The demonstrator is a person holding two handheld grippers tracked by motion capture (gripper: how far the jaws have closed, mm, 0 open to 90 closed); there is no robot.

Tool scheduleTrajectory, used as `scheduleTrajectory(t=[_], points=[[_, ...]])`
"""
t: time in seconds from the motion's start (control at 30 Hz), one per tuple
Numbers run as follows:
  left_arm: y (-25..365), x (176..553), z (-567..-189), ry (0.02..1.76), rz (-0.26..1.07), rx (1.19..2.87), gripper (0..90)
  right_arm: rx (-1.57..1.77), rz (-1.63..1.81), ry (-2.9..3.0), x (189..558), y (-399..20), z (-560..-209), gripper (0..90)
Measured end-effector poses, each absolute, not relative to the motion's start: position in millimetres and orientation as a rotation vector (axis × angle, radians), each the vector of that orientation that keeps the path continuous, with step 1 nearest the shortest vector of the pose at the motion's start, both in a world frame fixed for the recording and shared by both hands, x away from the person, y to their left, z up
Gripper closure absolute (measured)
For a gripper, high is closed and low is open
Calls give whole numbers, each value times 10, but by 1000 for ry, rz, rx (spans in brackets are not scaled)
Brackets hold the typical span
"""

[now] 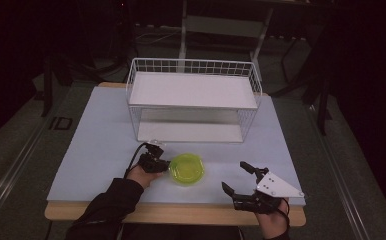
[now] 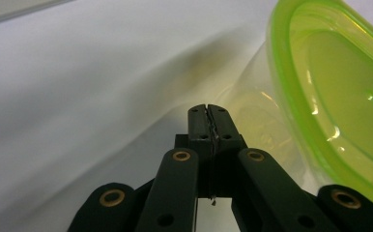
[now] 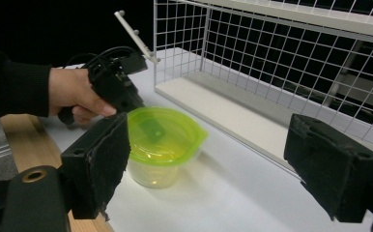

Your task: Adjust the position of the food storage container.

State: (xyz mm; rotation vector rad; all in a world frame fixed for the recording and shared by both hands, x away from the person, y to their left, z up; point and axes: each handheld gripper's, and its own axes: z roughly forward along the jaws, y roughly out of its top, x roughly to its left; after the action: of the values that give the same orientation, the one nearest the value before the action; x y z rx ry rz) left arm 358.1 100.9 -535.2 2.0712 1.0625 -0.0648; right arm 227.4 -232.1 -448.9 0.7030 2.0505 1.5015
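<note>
Sitting unlabelled, green-lidded container (image 1: 186, 169), left tool (image 2: 208, 121) closed beside it

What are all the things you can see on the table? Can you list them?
tub: one, clear with a green lid, near the front of the table, beside the left gripper.
rack: one, white wire with two white shelves, at the back of the table.
table: one, pale top with a wooden front edge.
left gripper: one, black, jaws shut with nothing between them, tips right by the tub's left side.
right gripper: one, black with a grey plate on top, jaws open and empty, at the front right of the table.
hands: two, a left hand in a dark sleeve and a right hand, each holding a gripper.
</note>
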Motion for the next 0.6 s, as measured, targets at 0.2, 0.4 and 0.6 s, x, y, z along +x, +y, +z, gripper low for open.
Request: scheduleTrajectory(t=[0.2,0.4,0.6], points=[[1065,3598,-5266,1092,-26,2061,900,706,1505,2052,2274,-2326,-4487,162],[1342,3507,-5159,1142,6,2042,900,703,1496,2055,2274,-2321,-4487,162],[1452,3254,-5230,1155,-36,2046,900,704,1495,2055,2278,-2313,-4489,161]])
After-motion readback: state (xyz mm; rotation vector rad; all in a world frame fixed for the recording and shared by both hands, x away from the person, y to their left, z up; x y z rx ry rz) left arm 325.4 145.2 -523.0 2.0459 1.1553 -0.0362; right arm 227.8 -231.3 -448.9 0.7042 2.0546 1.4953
